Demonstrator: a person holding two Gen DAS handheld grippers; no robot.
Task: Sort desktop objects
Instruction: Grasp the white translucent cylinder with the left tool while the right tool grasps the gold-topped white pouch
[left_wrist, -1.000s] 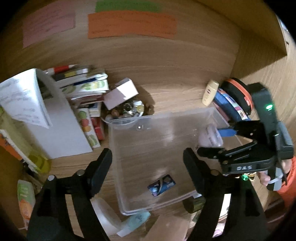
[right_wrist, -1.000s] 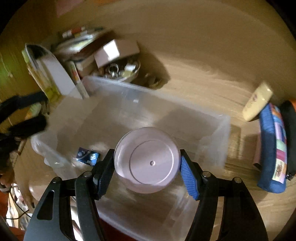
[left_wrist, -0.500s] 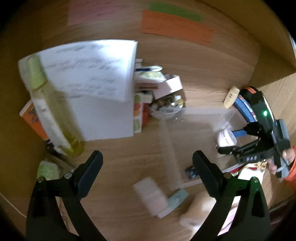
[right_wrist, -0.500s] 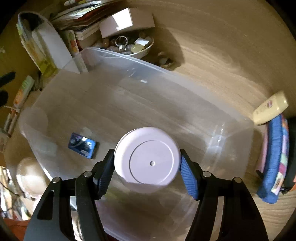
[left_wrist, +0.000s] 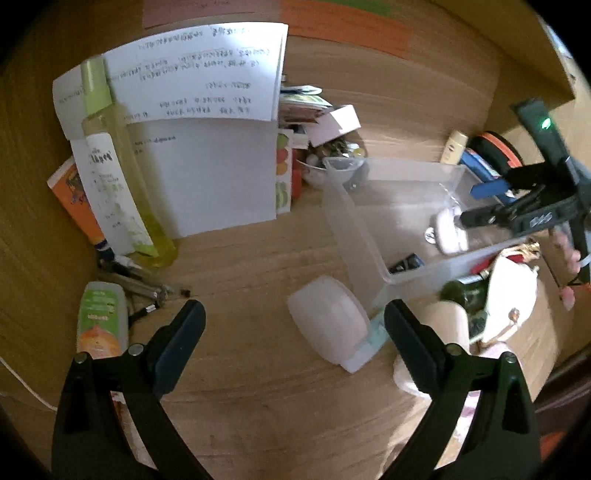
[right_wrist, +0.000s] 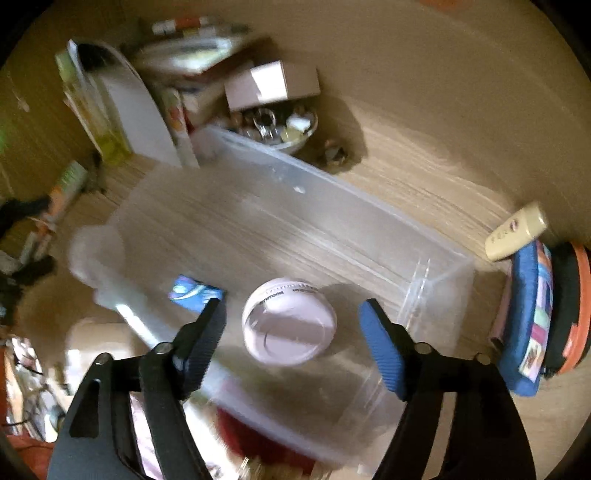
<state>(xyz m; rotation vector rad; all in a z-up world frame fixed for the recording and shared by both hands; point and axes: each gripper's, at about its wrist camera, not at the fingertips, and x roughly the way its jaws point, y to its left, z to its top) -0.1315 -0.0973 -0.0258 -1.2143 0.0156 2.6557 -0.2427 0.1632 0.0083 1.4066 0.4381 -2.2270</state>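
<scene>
A clear plastic bin stands on the wooden desk. A round pale pink jar lies inside it, free of my right gripper, which is open just above it. A small blue packet also lies in the bin. In the left wrist view the bin is at the right, with the jar and the right gripper over it. My left gripper is open and empty above the desk, near a white round container.
A tall yellow-green bottle, white papers and an orange-green tube are at the left. A bowl of trinkets, a cream tube and a blue pouch surround the bin.
My right gripper has opened and let the pink jar drop into the bin. My left gripper has swung left, away from the bin, over the desk.
</scene>
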